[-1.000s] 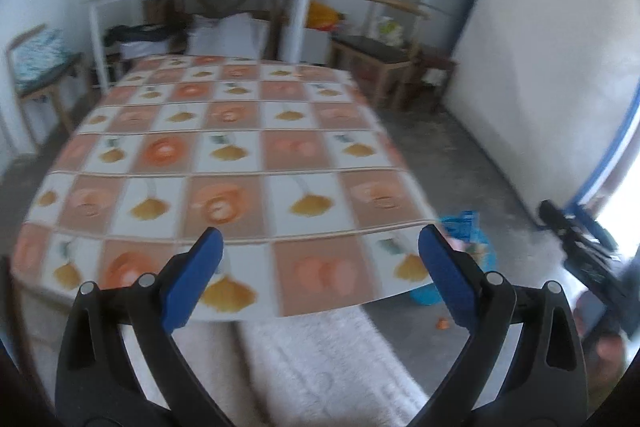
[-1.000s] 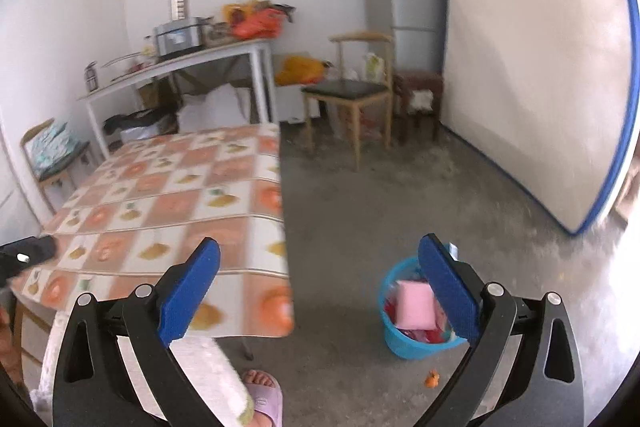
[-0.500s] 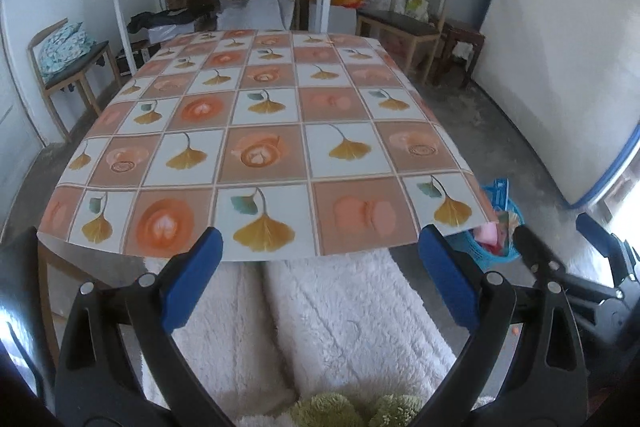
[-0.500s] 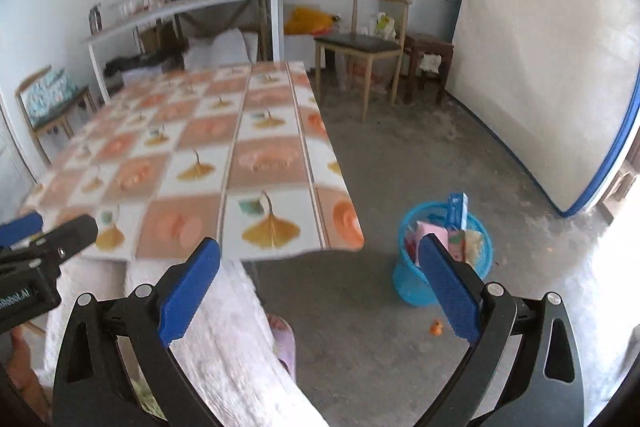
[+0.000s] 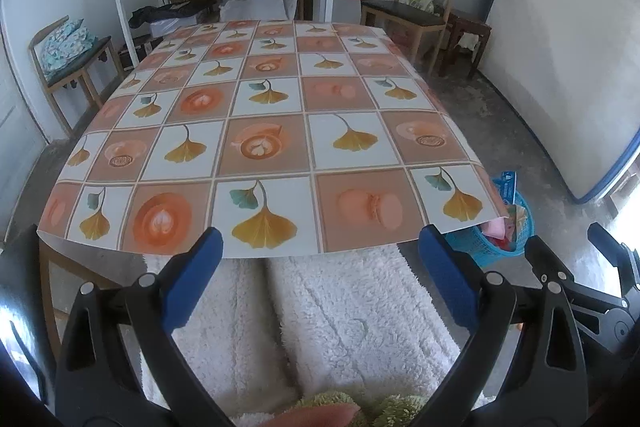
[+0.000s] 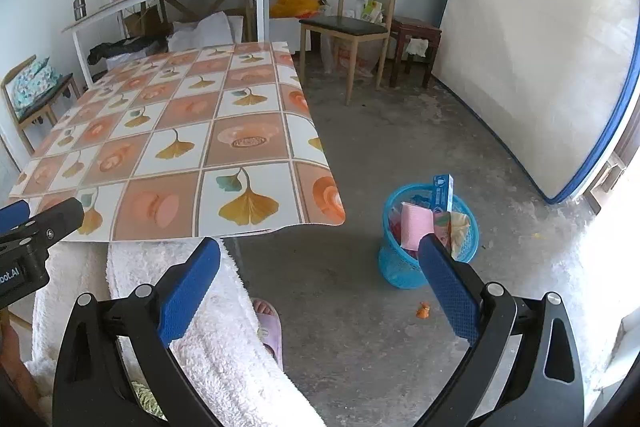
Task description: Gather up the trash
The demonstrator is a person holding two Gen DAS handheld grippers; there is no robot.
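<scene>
Hovering over the person's white fleece-covered lap, the left hand-held gripper (image 5: 318,261) and the right hand-held gripper (image 6: 319,269) both stand wide apart, holding nothing. The blue trash basket (image 6: 400,267), filled with wrappers, sits on the concrete floor (image 6: 400,131) beside the bench (image 5: 264,131).

The left gripper (image 5: 318,259) is held low and near, its two blue-padded fingers (image 5: 192,279) spread wide apart with nothing between them, pointing forward and slightly down. The right gripper (image 6: 320,263) sits just to its right at about the same height, its blue fingers (image 6: 448,287) likewise wide apart and empty. A fingertip (image 5: 316,415) of the person shows at the near edge of the left wrist view.
</scene>
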